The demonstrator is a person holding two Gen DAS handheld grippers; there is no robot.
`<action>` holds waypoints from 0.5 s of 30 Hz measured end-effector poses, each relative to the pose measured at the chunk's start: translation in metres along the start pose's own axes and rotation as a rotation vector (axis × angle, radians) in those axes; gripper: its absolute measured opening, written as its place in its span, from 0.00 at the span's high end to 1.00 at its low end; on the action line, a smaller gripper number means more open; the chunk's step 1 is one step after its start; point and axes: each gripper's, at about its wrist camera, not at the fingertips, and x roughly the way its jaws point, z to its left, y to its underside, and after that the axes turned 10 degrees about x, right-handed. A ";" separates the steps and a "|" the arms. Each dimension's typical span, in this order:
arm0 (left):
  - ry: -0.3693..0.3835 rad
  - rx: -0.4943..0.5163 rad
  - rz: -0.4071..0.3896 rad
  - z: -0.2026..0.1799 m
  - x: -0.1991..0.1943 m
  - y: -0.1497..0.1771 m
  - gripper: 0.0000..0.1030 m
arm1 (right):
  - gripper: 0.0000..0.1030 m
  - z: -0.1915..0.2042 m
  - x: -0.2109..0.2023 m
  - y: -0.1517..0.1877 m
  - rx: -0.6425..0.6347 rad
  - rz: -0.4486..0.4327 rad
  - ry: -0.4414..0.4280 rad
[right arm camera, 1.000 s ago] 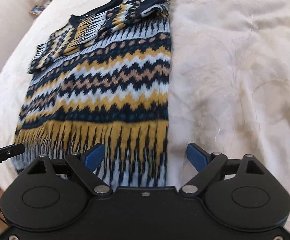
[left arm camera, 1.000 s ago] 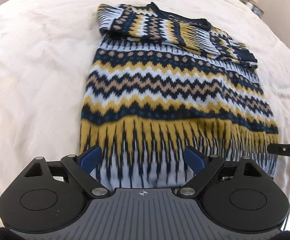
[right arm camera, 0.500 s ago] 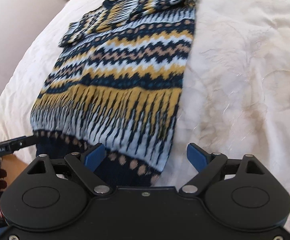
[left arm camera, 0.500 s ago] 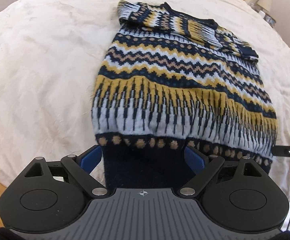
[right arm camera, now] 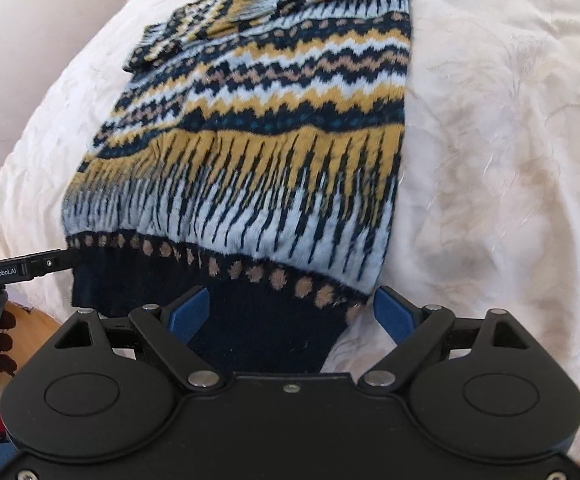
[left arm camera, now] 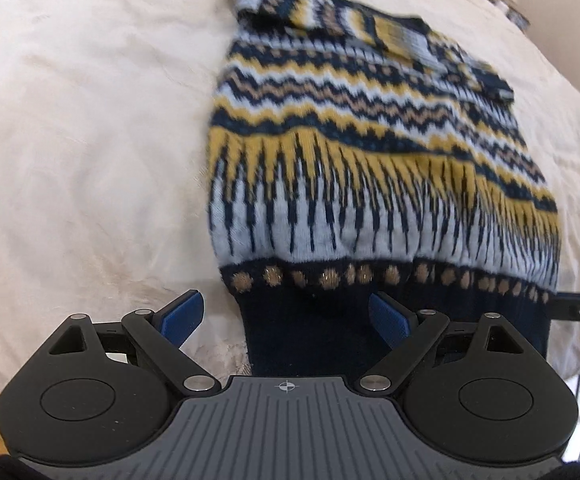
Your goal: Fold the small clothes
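Both grippers point forward along the bed (left arm camera: 70, 128), held low at the sweater's near end. The left gripper (left arm camera: 286, 318) sits level at the left corner of the navy hem band (left arm camera: 309, 340), its blue pads spread wide: the left pad (left arm camera: 182, 316) lies over bare bedcover just beside the band's edge, the right pad (left arm camera: 387, 320) over the dark ribbing. It grips nothing, and whether the pads touch the cloth cannot be told. The right gripper (right arm camera: 290, 314) is posed the same way at the hem's right corner, jaws wide and empty, its left pad (right arm camera: 190, 312) over the navy band and its right pad (right arm camera: 393, 314) over white bedcover just beyond the corner. The patterned sweater (right arm camera: 258, 152) lies flat on the cream bed, hem toward the grippers, neckline at the far end with the sleeves folded across the chest. In the right view, the left gripper's finger tip shows beside the hem's left corner.
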 end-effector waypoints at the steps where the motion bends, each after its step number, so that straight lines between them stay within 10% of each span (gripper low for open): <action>1: 0.016 0.008 0.015 0.001 0.006 -0.001 0.13 | 0.13 0.002 0.004 0.002 0.011 0.006 0.008; 15: 0.134 -0.091 0.003 0.023 0.031 0.001 0.05 | 0.11 0.013 0.031 0.019 0.144 -0.013 0.078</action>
